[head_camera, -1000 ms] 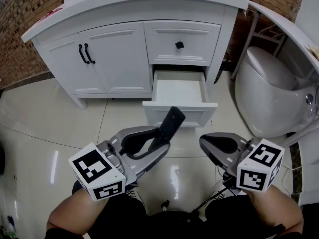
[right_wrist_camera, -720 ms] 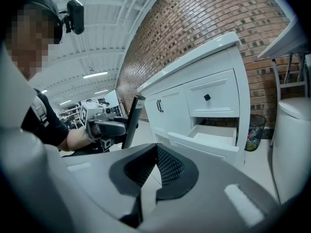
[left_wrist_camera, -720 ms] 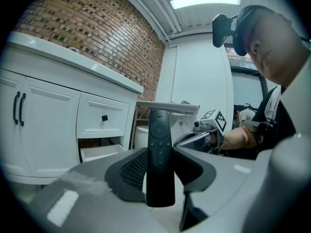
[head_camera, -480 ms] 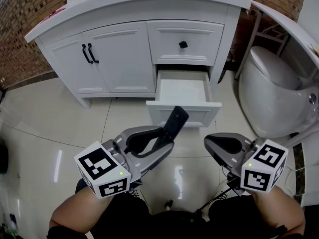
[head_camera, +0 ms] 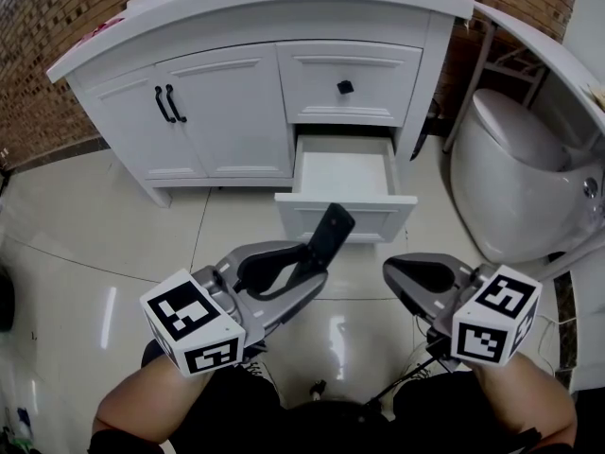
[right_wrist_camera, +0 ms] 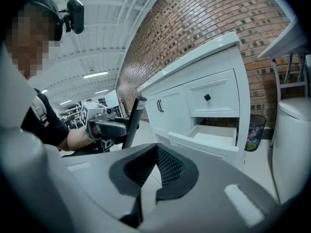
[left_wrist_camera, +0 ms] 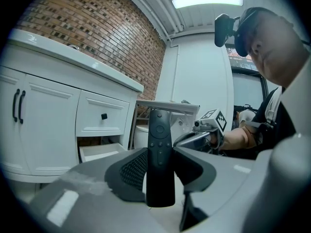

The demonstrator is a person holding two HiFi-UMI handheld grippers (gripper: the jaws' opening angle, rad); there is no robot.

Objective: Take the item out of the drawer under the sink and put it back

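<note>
Fingers [left_wrist_camera: 131, 171] of my left gripper [left_wrist_camera: 160, 148] are pinching the light, stiff, slick remote control [left_wrist_camera: 159, 130] low down; my right gripper [right_wrist_camera: 156, 149] is closing on nothing, tips touching.

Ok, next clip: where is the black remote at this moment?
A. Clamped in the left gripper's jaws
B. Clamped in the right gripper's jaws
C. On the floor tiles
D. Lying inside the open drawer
A: the left gripper view shows the remote standing upright with the left gripper jaws pressed on its sides, held out in front of the open drawer.
</note>
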